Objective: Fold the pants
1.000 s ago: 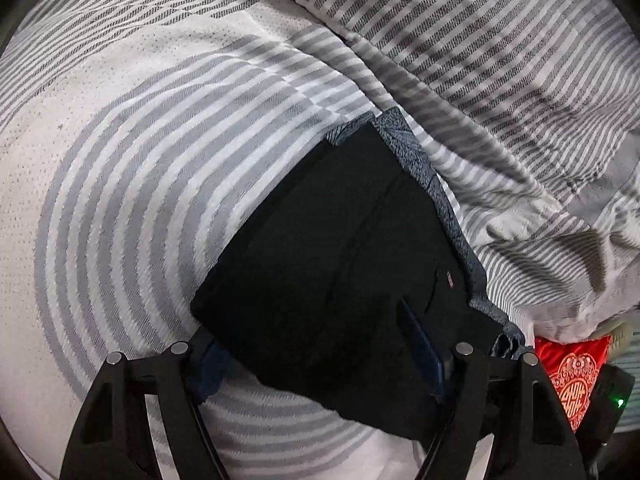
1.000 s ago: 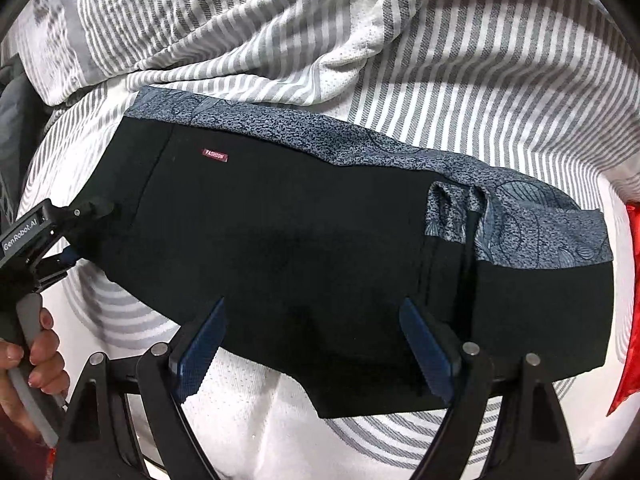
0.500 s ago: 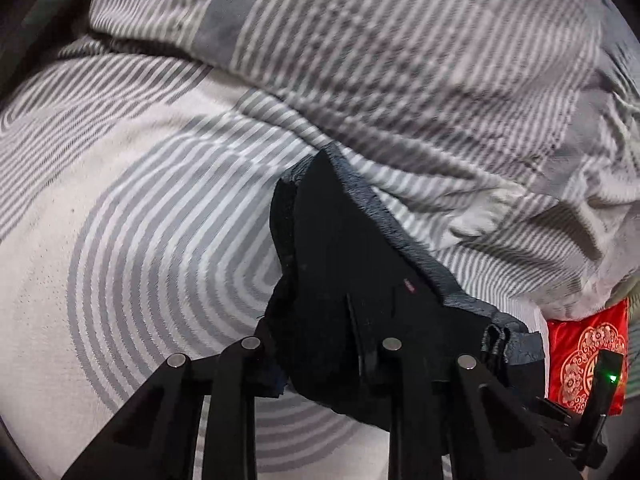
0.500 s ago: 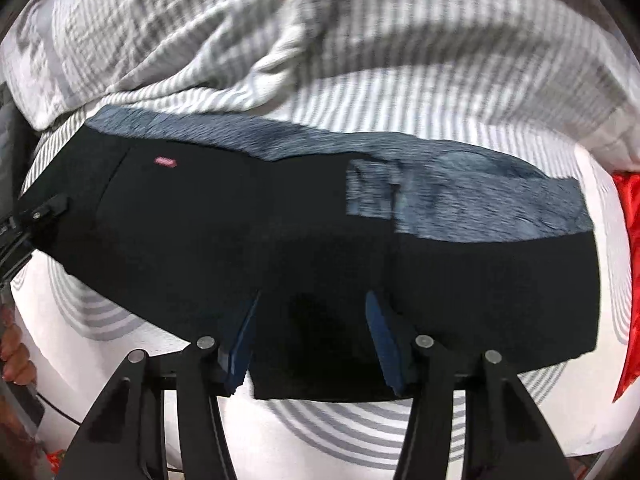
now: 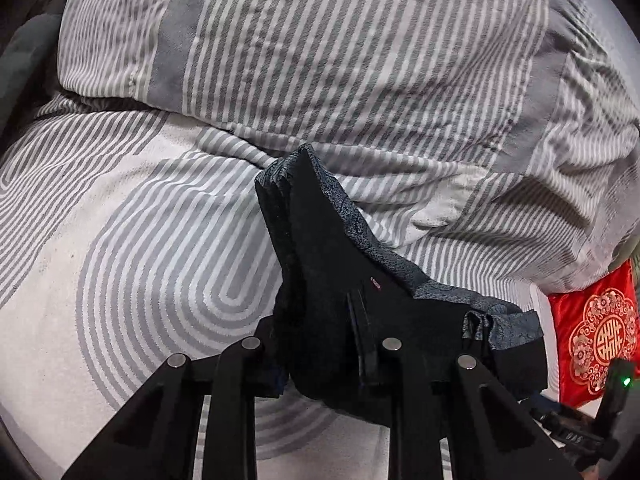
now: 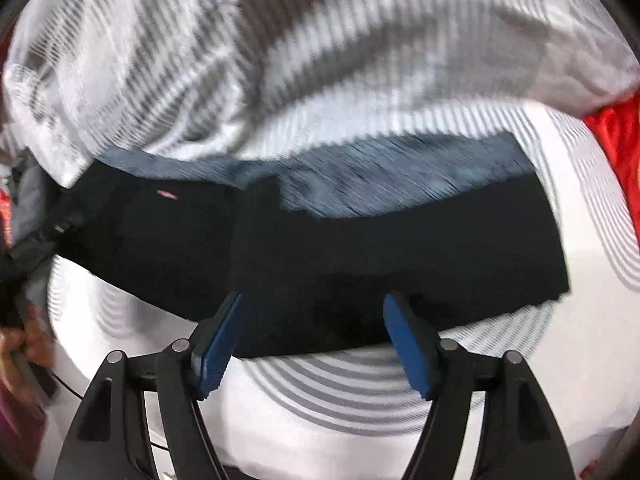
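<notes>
The black pants (image 5: 328, 260) with a grey patterned waistband lie folded on the bed. My left gripper (image 5: 320, 354) is shut on one end of them and holds that end raised, so the cloth hangs bunched from the jaws. In the right wrist view the pants (image 6: 400, 248) stretch across the sheet, and the left gripper (image 6: 36, 240) shows at their left end. My right gripper (image 6: 314, 332) hovers at their near edge. Its jaws are opening, the blue pads (image 6: 220, 344) stand apart, and the hem lies between them unpressed.
A grey-and-white striped duvet (image 5: 360, 60) is heaped behind the pants. The bed sheet (image 5: 120, 240) has a curved stripe pattern. A red embroidered cushion (image 5: 596, 332) sits at the right. A hand (image 6: 24, 352) holds the left gripper's handle.
The left gripper has shut on the pants' end and risen, pulling that end up into a bunch. The right gripper has slid right along the near edge, its jaws narrowing and then widening.
</notes>
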Motion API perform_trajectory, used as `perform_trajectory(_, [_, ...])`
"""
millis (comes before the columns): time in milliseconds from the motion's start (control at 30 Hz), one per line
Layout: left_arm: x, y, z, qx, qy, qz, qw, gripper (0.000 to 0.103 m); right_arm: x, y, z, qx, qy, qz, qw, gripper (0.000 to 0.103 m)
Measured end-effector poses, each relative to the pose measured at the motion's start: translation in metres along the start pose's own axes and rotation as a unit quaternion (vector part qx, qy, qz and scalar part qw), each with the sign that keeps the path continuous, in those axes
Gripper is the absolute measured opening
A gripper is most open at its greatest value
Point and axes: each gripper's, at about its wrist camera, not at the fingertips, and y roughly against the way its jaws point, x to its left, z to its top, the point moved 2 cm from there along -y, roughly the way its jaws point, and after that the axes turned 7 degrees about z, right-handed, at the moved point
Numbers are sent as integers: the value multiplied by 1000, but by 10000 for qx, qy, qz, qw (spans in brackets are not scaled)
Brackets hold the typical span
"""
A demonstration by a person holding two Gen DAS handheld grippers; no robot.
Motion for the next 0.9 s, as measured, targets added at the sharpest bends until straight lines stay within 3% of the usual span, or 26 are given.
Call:
perform_trajectory(33, [1,-1,-1,9,-19,29,10000,25,-4,-6,-2,81,-32,11,10000,70])
perform_trajectory(67, [1,-2,-1,13,-37,50,10000,25,-6,-14,-3,137,-17,40,9999,52])
perform_trajectory(100, [1,-2,-2,17,-55,66,10000,25,-6,-21,-2,174,-1,47,9998,43])
perform_trajectory(167, [0,-2,-3,27,-108,84,9999,25,-4,-34,4,148,-58,93,9998,31])
perform_trajectory(333, [-13,5,-4,-30,-302,101,9995,25,1,-64,17,173,-70,-98,9998,28])
perform_trajectory(700, [-93,36,-5,-313,-1066,-254,9935,25,-11,-59,17,167,-352,335,9987,28])
perform_trajectory(800, [-109,35,-6,-300,-1161,-311,9923,25,-13,-37,28,252,-921,1154,9887,32])
perform_trajectory(833, [-112,35,-5,-316,-1183,-308,9920,25,-6,-29,37,306,-941,1479,9840,44])
perform_trajectory(867, [-113,35,-5,-332,-1215,-291,9916,25,5,-22,50,364,-830,1695,9814,68])
perform_trajectory(900, [-114,35,-5,-342,-1239,-278,9913,25,20,-16,67,412,-640,1896,9789,81])
